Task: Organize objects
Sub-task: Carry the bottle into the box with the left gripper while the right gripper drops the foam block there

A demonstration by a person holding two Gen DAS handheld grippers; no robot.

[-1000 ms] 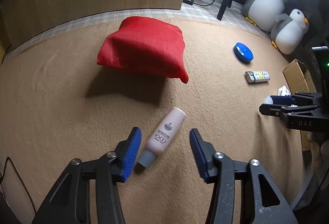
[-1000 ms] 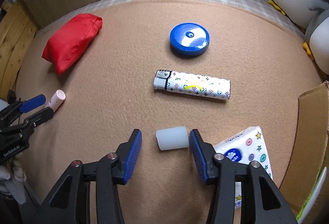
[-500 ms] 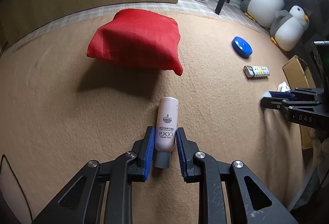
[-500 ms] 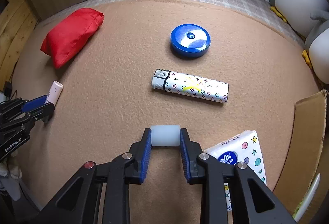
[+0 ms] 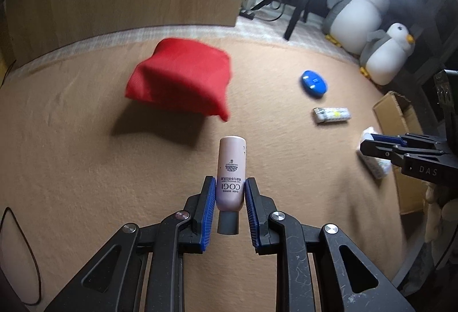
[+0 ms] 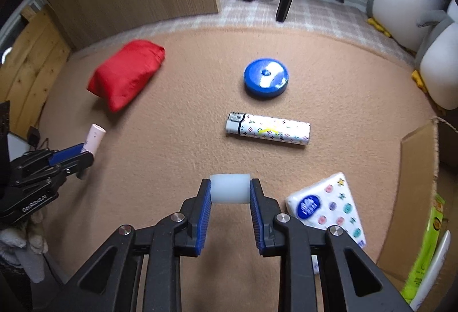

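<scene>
2 grippers, both loaded. Left wrist view: the left gripper [image 5: 228, 189] has its blue pads squeezed on the lower half of a pink COGI bottle [image 5: 231, 169], grey cap pointing back toward the camera, rounded end sticking out past the fingertips over the tan carpet [image 5: 71, 154]. A red pouch [image 5: 180, 81] lies beyond it toward the carpet's far edge, a blue round tin [image 5: 314, 83] and a patterned lighter [image 5: 332, 115] off to the right.

Right wrist view: the right gripper [image 6: 230, 192] is clamped on a white cap [image 6: 229, 188], held crosswise right at the fingertips. A tissue pack [image 6: 329, 206] sits just right of it, near a cardboard box [image 6: 415, 169] at the carpet's right edge.
</scene>
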